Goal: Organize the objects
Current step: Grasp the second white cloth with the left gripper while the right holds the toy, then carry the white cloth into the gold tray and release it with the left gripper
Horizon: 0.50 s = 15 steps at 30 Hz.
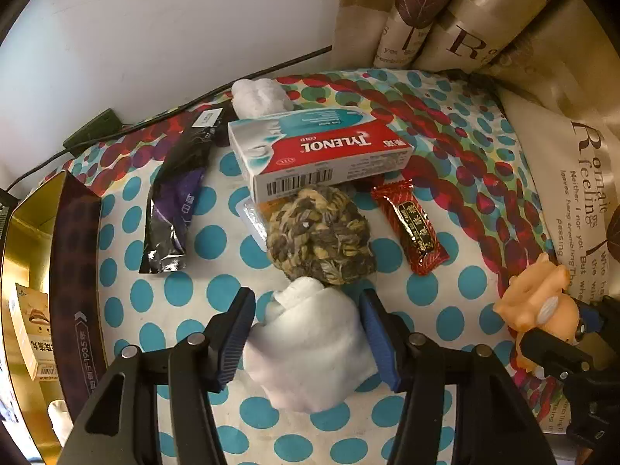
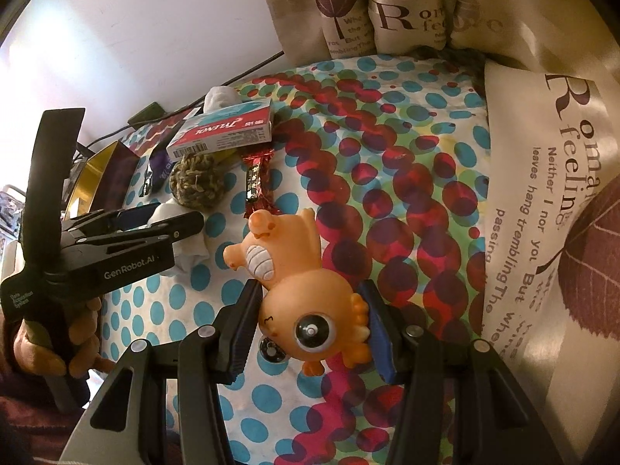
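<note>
1. Dotted cloth [image 1: 217, 294] covers the bed, blue spots near, red spots far.
2. Left hand-held gripper [image 1: 308, 343] squeezes a soft white rolled cloth [image 1: 310, 352]. It looks light and squashy; the middle is best to hold.
3. Right hand-held gripper [image 2: 310, 329] grips a smooth orange rubber toy [image 2: 298, 290] by its round body.
4. Farther off lie a knobbly woven ball [image 1: 321, 240], a stiff Tylenol box [image 1: 317, 151] and a gold box [image 1: 35, 232].

You see: dotted bedspread [image 1: 217, 232] | on it: Tylenol box [image 1: 317, 151], black sachet [image 1: 174, 209], flower ball [image 1: 321, 236], red candy [image 1: 414, 224], white cloth [image 1: 310, 348], gold box [image 1: 73, 271]
</note>
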{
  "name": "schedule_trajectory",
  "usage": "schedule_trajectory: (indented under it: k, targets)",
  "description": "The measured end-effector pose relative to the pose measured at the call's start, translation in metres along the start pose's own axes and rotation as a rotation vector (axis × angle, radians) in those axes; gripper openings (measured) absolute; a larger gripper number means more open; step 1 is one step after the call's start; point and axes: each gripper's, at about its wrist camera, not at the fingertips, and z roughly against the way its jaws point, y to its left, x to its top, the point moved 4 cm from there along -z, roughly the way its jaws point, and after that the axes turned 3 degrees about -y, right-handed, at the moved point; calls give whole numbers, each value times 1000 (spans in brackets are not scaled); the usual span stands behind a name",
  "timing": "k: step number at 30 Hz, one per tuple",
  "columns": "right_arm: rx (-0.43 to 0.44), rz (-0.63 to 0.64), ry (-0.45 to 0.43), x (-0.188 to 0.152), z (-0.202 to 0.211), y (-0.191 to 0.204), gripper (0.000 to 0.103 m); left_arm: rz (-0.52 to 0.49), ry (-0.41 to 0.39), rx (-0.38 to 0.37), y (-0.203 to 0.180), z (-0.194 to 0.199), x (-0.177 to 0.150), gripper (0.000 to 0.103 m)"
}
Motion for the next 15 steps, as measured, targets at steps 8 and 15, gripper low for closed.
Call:
schedule_trajectory:
  k: [8,15]
  targets:
    - [-1,-5,-1,-1,0,-1,49,8,-4,-10,-1,5,1,46]
    - [3,-3,5,-1,1,-2,49,3,-17,8,1,14,-1,44]
